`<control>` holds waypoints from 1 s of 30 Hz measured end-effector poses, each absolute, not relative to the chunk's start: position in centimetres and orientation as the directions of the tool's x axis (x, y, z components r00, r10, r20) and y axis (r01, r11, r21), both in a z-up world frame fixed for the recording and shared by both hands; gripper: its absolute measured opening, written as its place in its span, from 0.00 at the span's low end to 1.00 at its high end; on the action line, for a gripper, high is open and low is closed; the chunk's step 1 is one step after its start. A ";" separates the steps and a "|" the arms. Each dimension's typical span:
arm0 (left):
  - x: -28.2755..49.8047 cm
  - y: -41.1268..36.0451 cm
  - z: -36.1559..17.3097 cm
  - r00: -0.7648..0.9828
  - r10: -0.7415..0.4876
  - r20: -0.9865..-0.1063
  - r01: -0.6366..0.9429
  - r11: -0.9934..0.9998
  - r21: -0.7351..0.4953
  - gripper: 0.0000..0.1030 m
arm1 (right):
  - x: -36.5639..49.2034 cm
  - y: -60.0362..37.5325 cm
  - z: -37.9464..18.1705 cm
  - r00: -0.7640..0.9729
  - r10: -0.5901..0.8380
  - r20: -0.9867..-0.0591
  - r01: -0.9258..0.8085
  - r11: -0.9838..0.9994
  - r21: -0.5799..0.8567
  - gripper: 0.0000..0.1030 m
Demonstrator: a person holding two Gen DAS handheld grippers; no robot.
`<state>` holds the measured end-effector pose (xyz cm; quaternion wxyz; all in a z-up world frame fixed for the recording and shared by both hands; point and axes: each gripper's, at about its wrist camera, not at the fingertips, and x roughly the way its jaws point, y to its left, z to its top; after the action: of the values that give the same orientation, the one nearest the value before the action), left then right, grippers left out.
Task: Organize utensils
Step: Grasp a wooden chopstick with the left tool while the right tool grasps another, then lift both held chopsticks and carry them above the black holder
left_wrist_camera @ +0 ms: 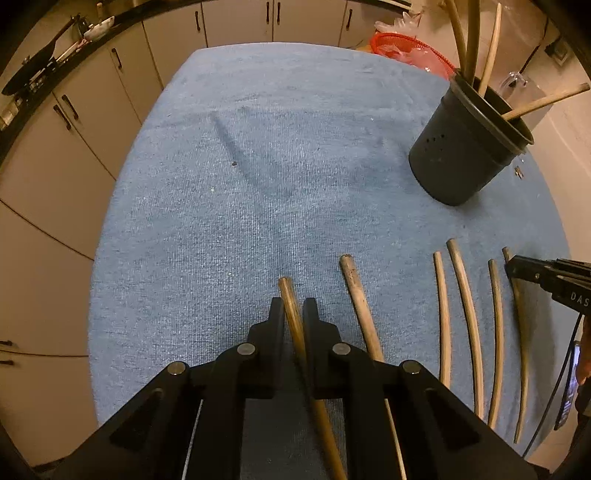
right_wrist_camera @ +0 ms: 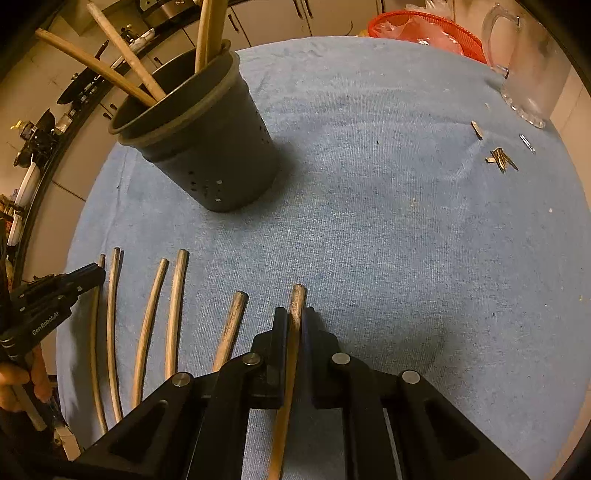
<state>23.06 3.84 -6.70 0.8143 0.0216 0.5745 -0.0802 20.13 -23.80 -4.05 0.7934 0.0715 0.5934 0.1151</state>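
Several wooden utensil handles lie side by side on a blue cloth (left_wrist_camera: 258,184). My left gripper (left_wrist_camera: 293,314) is shut on the leftmost wooden handle (left_wrist_camera: 290,299); it also shows at the left edge of the right wrist view (right_wrist_camera: 88,275). My right gripper (right_wrist_camera: 294,317) is shut on the rightmost wooden handle (right_wrist_camera: 297,299); it also shows in the left wrist view (left_wrist_camera: 517,266). A dark grey holder (left_wrist_camera: 465,147) with several wooden utensils stands behind the row, also in the right wrist view (right_wrist_camera: 207,147).
A red mesh basket (right_wrist_camera: 424,29) sits at the table's far edge. A clear glass jug (right_wrist_camera: 528,66) stands at the far right. Small metal bits (right_wrist_camera: 500,158) lie on the cloth near it. Cupboards (left_wrist_camera: 74,147) stand to the left.
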 end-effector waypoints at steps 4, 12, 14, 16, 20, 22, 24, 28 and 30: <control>23.8 4.2 -6.8 0.308 -0.098 -0.946 0.126 0.990 -0.062 0.18 | 20.4 -22.9 -4.4 0.269 0.250 -0.930 -0.097 0.968 0.232 0.08; 24.3 2.4 -6.8 0.311 -0.018 -0.950 0.115 0.993 0.019 0.10 | 20.8 -21.2 -4.9 0.270 0.237 -0.933 -0.113 0.970 0.213 0.08; 24.2 2.5 -6.8 0.323 -0.026 -0.946 0.110 0.994 0.011 0.07 | 20.7 -21.1 -4.8 0.278 0.230 -0.933 -0.118 0.972 0.205 0.08; 23.8 3.1 -6.7 0.332 -0.043 -0.942 0.102 0.995 -0.010 0.06 | 20.4 -20.7 -4.8 0.295 0.220 -0.930 -0.128 0.973 0.190 0.07; 22.1 3.6 -5.8 0.394 -0.142 -0.908 0.102 0.989 -0.110 0.06 | 19.4 -20.9 -4.0 0.334 0.283 -0.899 -0.133 0.959 0.252 0.07; 21.3 3.9 -4.4 0.446 -0.179 -0.877 0.105 0.983 -0.147 0.06 | 18.6 -21.1 -2.8 0.370 0.307 -0.877 -0.155 0.951 0.268 0.07; 20.4 4.1 -2.5 0.505 -0.211 -0.837 0.115 0.977 -0.178 0.06 | 17.6 -21.2 -1.3 0.403 0.333 -0.852 -0.184 0.942 0.281 0.07; 19.1 4.3 0.5 0.597 -0.240 -0.766 0.128 0.971 -0.204 0.06 | 15.4 -21.6 1.6 0.472 0.369 -0.801 -0.233 0.928 0.290 0.07; 18.3 4.2 1.9 0.642 -0.245 -0.726 0.140 0.969 -0.204 0.06 | 14.2 -21.6 3.2 0.509 0.383 -0.771 -0.256 0.922 0.290 0.07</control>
<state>18.27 4.19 1.91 0.9039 -0.0644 0.4092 -0.1065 14.21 -21.60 3.15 0.8658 0.0692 0.4599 0.1845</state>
